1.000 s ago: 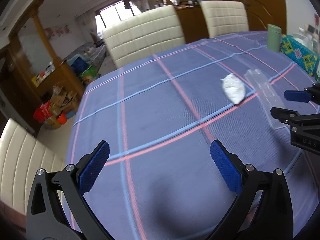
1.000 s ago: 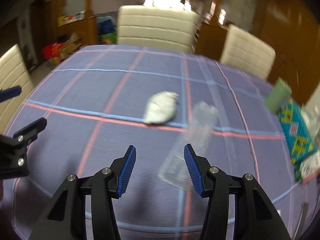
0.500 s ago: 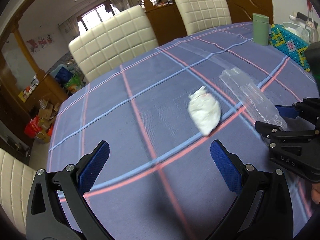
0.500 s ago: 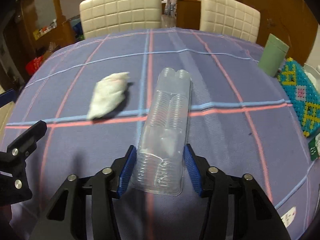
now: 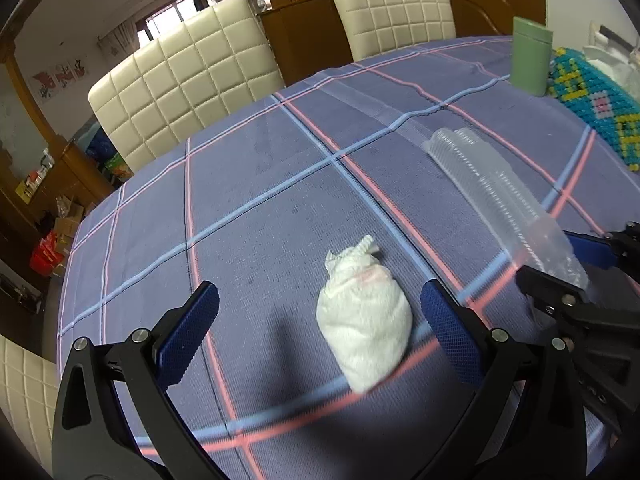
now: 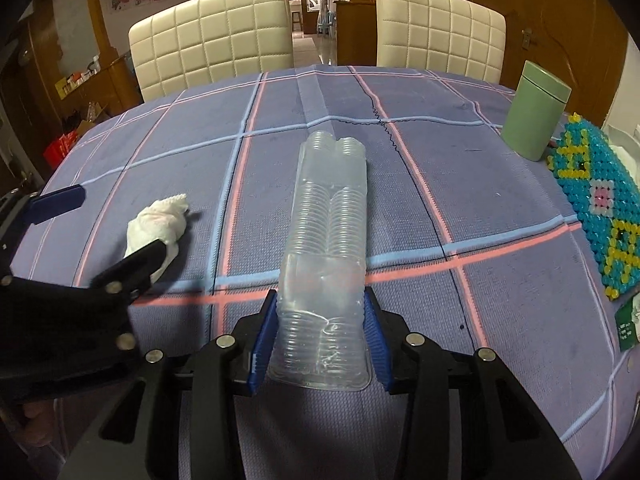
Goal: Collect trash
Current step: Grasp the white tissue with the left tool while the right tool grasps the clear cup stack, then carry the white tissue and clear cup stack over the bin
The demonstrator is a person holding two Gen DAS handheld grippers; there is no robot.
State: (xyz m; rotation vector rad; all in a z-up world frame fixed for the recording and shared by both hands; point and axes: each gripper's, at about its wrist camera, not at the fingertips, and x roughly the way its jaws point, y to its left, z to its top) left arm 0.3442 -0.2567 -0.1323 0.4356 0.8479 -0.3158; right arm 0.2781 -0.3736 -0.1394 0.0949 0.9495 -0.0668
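A crumpled white tissue wad (image 5: 364,328) lies on the blue checked tablecloth (image 5: 260,200). My left gripper (image 5: 320,296) stands open around it, and the wad sits nearer the right finger, touching neither pad. A long clear ribbed plastic package (image 6: 332,208) lies lengthwise ahead of my right gripper (image 6: 320,312). Its jaws are closing, and both blue pads press on the sides of the package's near end. In the right wrist view the left gripper (image 6: 120,222) straddles the tissue (image 6: 160,216). The left wrist view shows the package (image 5: 492,188) and the right gripper (image 5: 556,260) at the right.
A green canister (image 6: 534,112) and a teal beaded box (image 6: 600,208) stand on the right side of the table. A small green card (image 6: 626,324) lies near the right edge. Two cream quilted chairs (image 6: 212,36) stand at the far side.
The left gripper has moved toward the tissue, which now lies between its open fingers. The right gripper has advanced over the package's near end and its jaws have narrowed onto it.
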